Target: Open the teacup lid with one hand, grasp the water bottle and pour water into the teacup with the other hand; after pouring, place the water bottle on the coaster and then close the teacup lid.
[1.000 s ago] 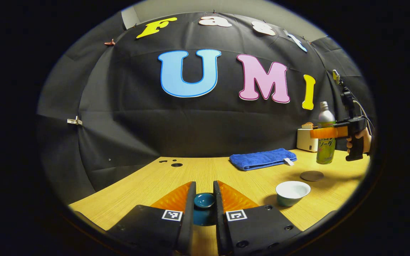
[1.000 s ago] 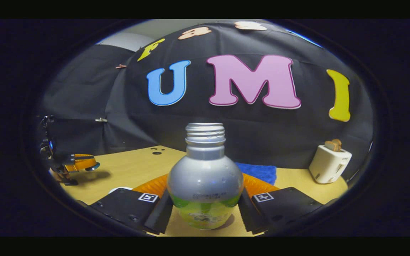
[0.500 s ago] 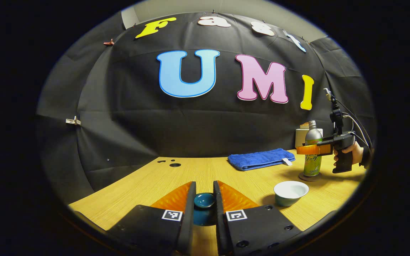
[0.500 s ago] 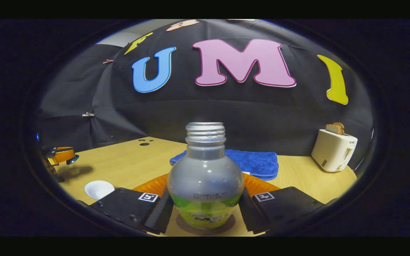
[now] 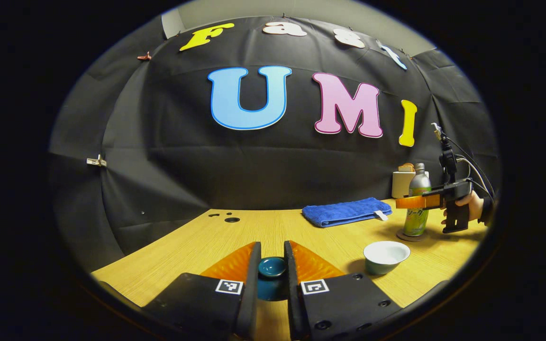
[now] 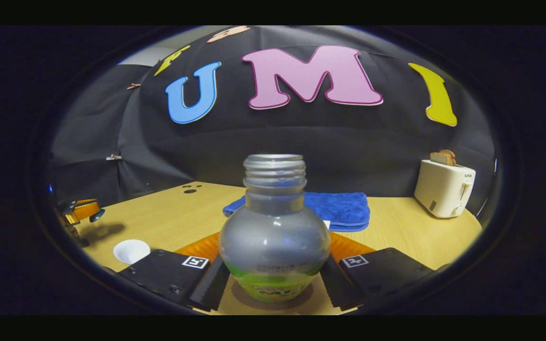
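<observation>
Left gripper (image 5: 271, 265): narrow, both fingers pressed on the teacup lid (image 5: 272, 266), a small dark teal dish with a raised rim, held clear above the table (image 5: 197, 246); glazed and hard by the look, so probably light, slippery and chippable; best pinched across the rim as now, level, with no more squeeze than needed.

Right gripper (image 6: 273, 270): set either side of the water bottle (image 6: 274, 237), fingers against its rounded shoulder just above the green label; cannot tell for certain whether pressing or already slackened. Bottle upright, uncapped, threaded neck bare, base on the dark round coaster (image 6: 273, 299); seen from the left gripper view, bottle (image 5: 417, 208) standing on the coaster (image 5: 408, 235) with the other gripper (image 5: 413, 202) across its upper body and a hand (image 5: 471, 204) on the handle. Metal-looking skin, stiff but likely slick and dentable; top-heavy when part full, so judged safest released straight back, without a sideways nudge.

Teacup (image 5: 386, 256): open, white inside, on the table near the coaster, apart from it; same cup low at left in the right gripper view (image 6: 131, 250). Contents too faint to judge.

Beyond: blue towel (image 5: 346, 211) folded at the table's back; white toaster (image 6: 445, 187) at the far right.

Left to do, by the lie of things: lid back onto the cup, lowered flat and centred.
</observation>
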Motion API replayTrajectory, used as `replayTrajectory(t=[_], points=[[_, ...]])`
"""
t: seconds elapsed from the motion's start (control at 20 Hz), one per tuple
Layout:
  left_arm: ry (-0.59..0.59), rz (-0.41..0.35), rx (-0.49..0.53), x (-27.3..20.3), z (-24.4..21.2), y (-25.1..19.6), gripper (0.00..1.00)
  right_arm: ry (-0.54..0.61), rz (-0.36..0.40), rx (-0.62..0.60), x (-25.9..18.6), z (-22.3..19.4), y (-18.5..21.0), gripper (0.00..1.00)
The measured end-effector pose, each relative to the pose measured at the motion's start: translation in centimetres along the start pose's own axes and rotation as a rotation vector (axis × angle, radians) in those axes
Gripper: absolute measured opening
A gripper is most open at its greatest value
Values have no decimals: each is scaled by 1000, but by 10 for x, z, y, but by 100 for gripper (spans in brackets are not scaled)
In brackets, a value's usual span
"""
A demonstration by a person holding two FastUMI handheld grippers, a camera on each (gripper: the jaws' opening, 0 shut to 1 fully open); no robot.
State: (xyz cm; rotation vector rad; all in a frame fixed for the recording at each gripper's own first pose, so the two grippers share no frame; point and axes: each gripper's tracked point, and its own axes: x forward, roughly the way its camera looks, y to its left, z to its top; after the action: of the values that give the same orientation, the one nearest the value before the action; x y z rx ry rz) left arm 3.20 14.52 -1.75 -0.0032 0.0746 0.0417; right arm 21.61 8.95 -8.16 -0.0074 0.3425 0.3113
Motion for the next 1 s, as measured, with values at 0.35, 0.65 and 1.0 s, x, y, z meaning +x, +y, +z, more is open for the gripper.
replayTrajectory(t=[0.35,0.65,1.0], points=[[1,0,0,0,0,0,30,6,-20,5,-16,2,0,100],[1,11,0,0,1,1,30,11,-35,-64,-46,6,7,100],[-1,6,1,-1,1,-2,30,6,-64,-107,-107,-1,-1,98]])
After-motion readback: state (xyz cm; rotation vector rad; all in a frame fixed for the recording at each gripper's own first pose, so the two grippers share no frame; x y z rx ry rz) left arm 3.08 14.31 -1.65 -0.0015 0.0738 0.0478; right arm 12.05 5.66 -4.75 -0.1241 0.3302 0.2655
